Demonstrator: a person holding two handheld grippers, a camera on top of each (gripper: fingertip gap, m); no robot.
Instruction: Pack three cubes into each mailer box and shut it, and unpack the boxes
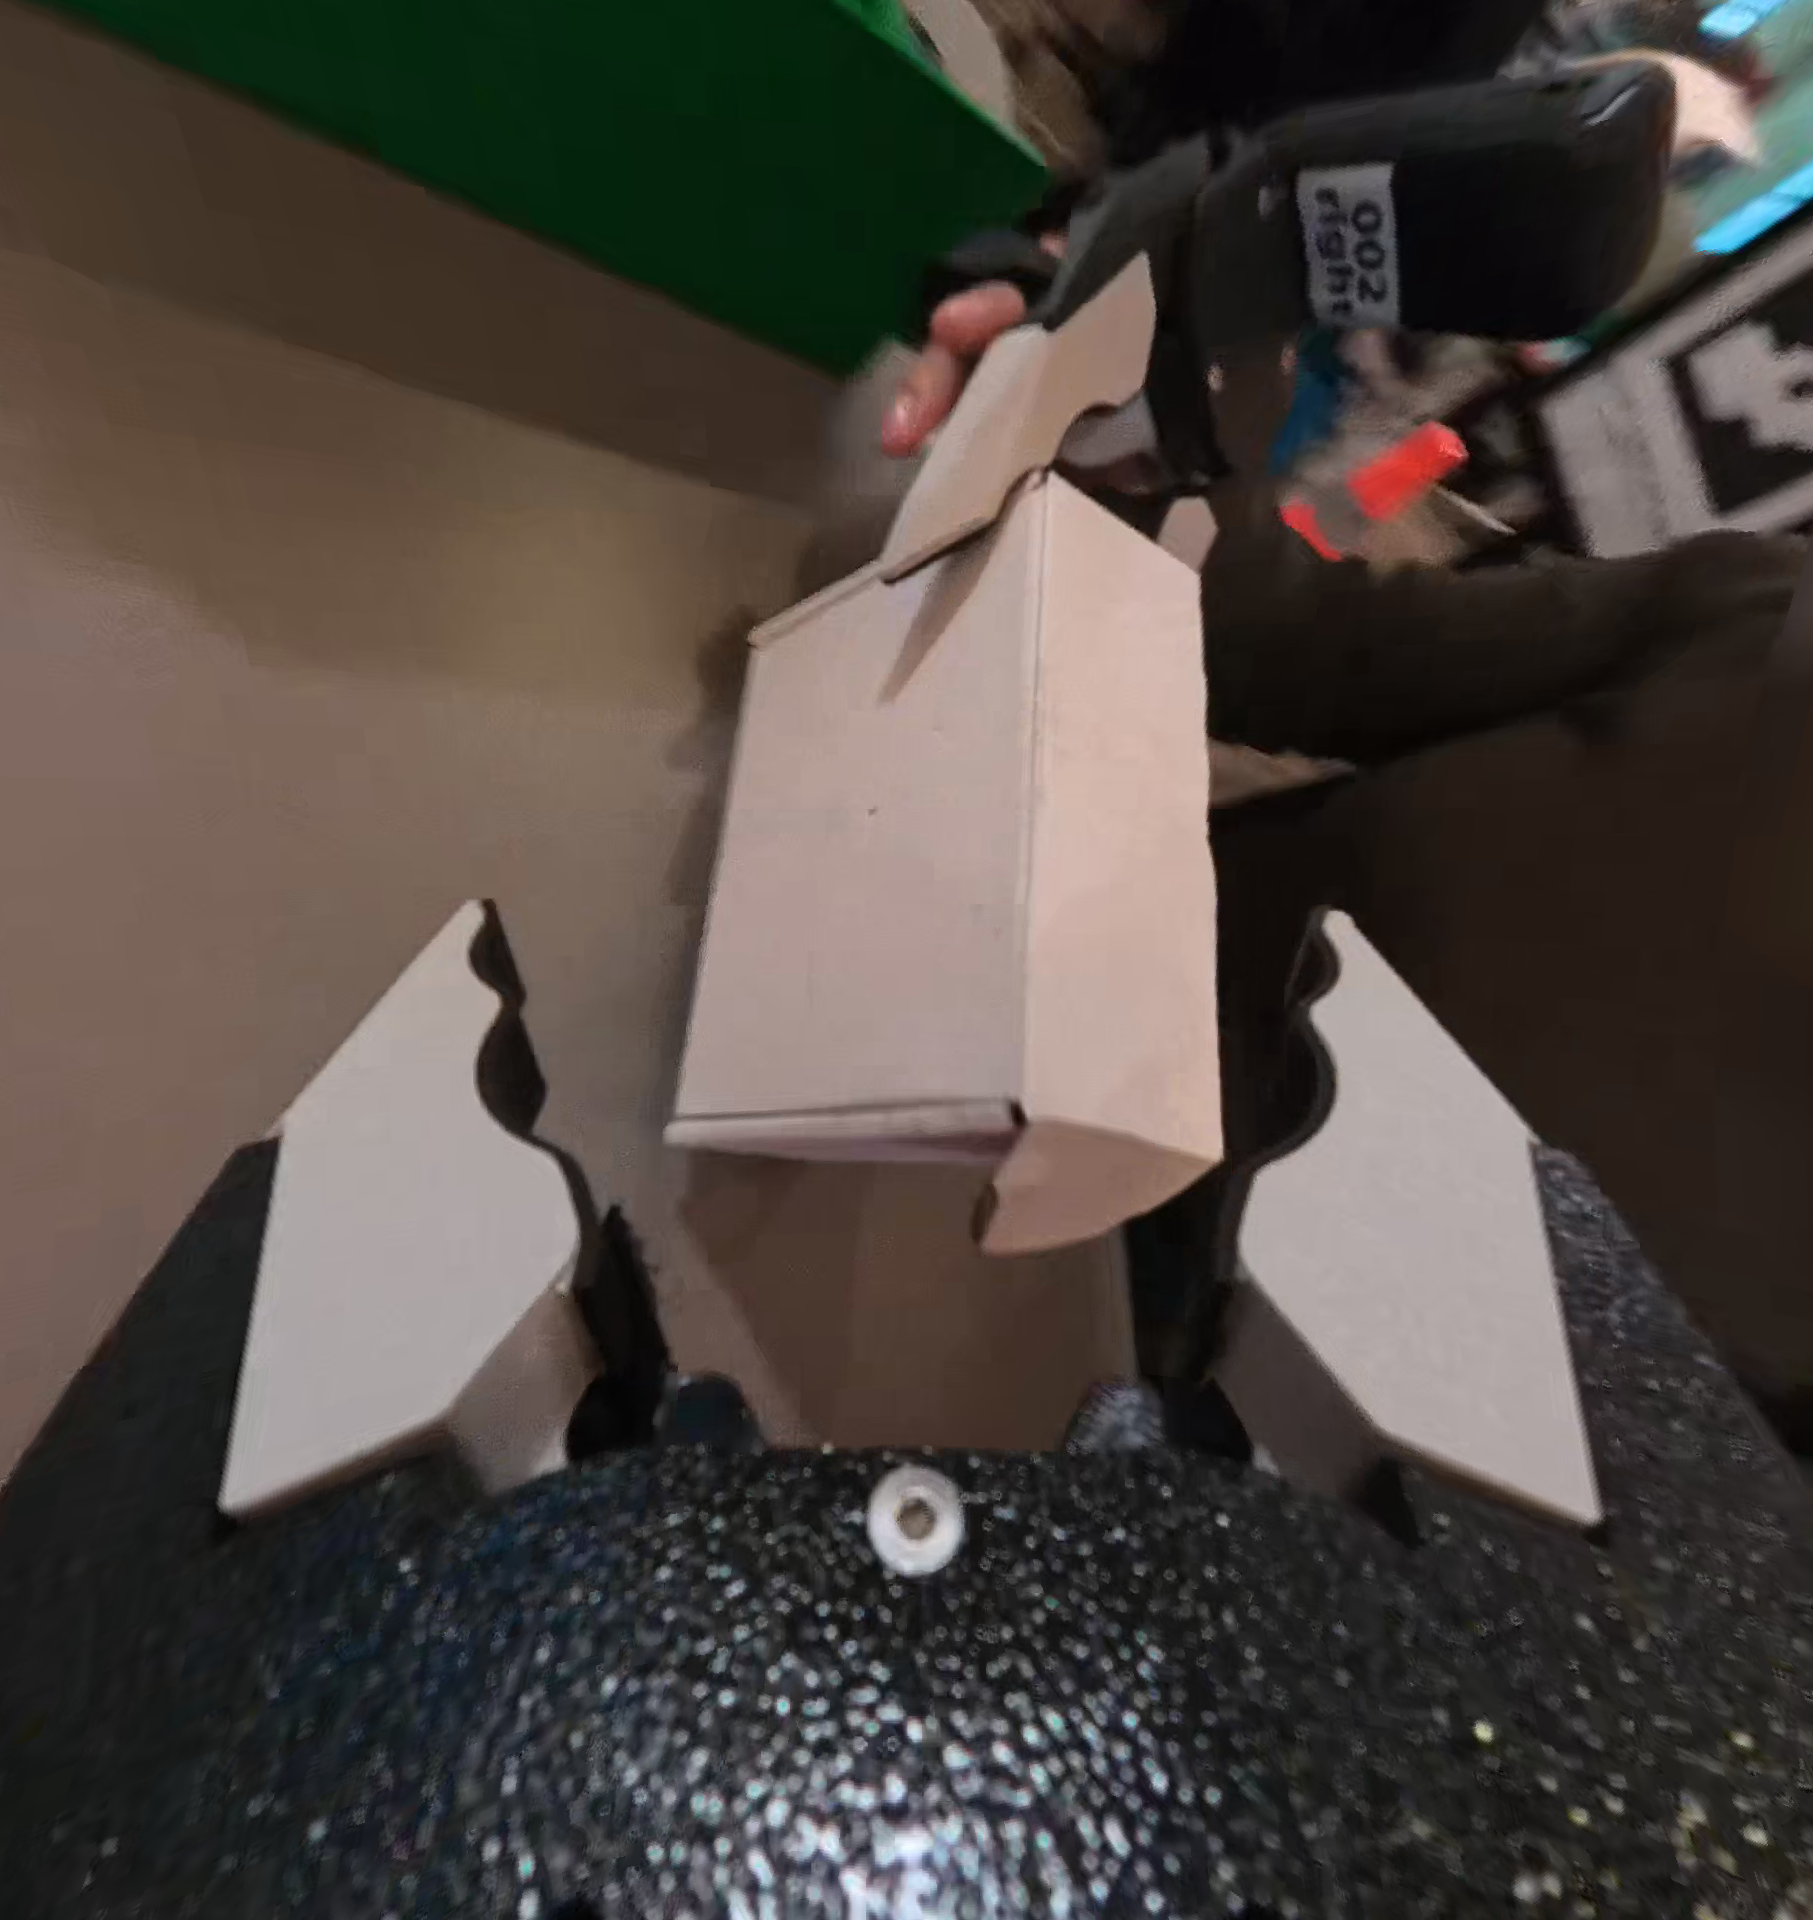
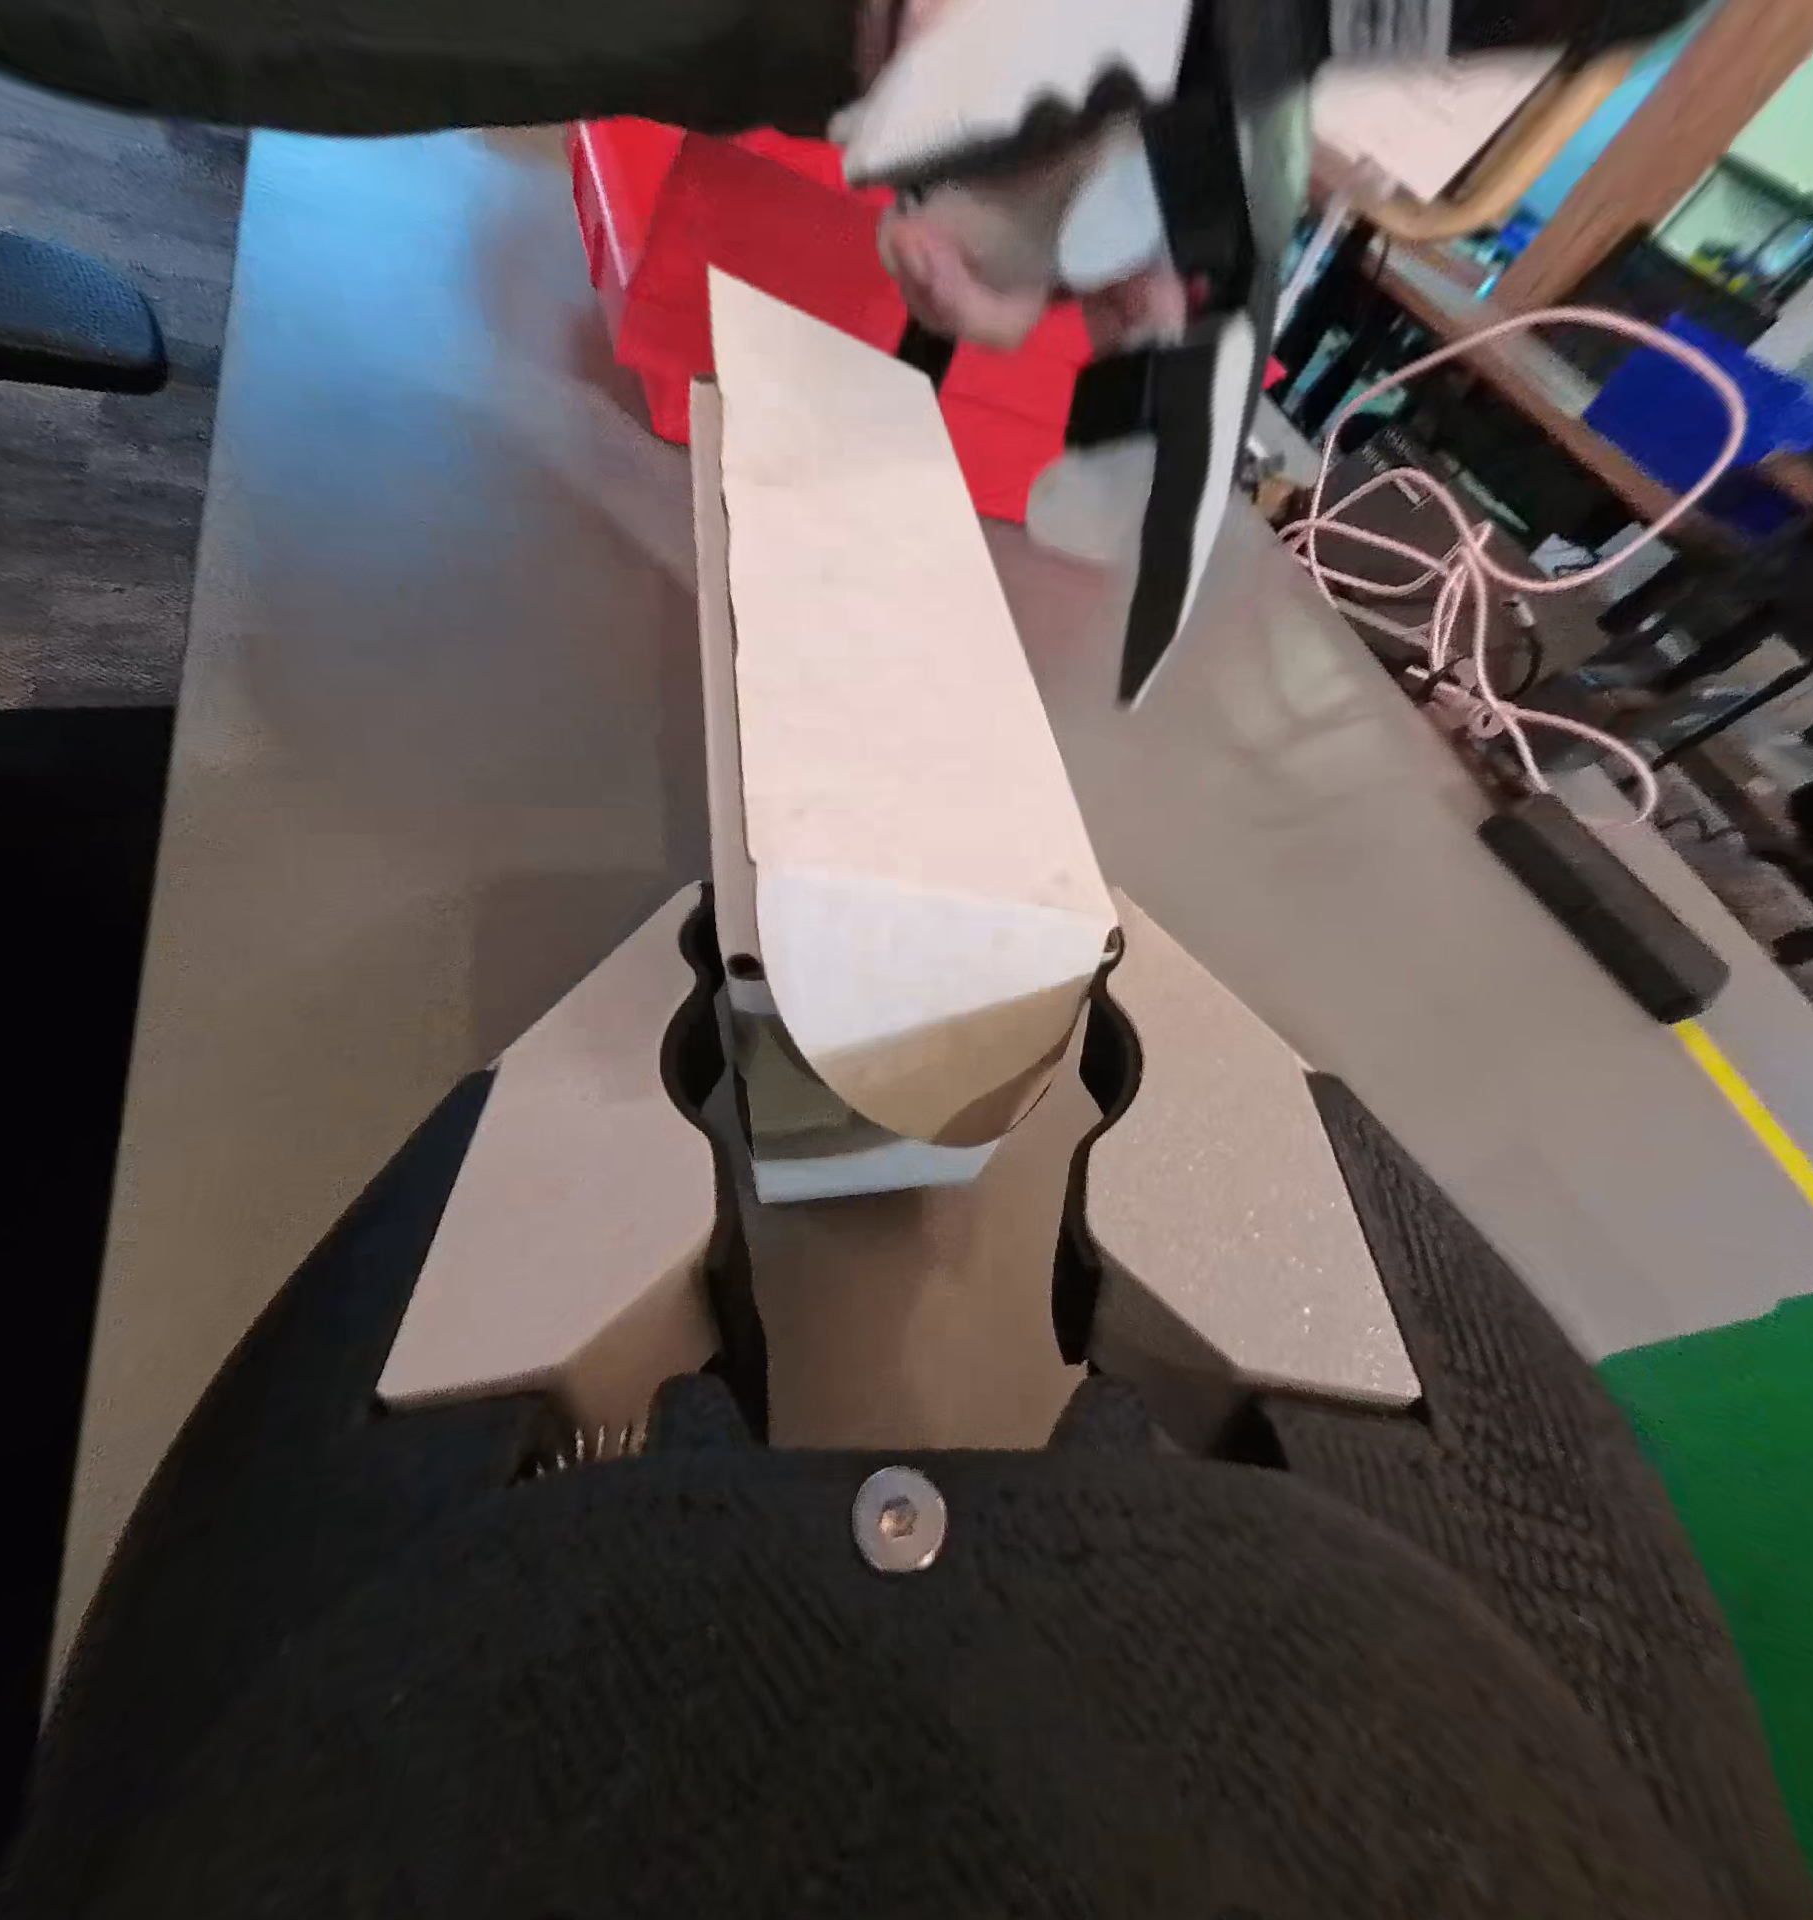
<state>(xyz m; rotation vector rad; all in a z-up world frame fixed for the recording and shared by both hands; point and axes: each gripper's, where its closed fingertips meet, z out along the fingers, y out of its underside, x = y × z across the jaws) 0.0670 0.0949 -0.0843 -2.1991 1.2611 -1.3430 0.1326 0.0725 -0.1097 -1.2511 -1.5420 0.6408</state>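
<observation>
1 pale cardboard mailer box hangs above the beige desk, its end clamped in the right claw. The left claw gapes wide beside it, touching nothing. 1 red bin stands at the desk's far edge.

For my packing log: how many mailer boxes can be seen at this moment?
1. The mailer box is lifted above the table, one end between the right hand-held gripper's fingers; the left hand-held gripper stands open near its other end. Others may lie out of view.
</observation>
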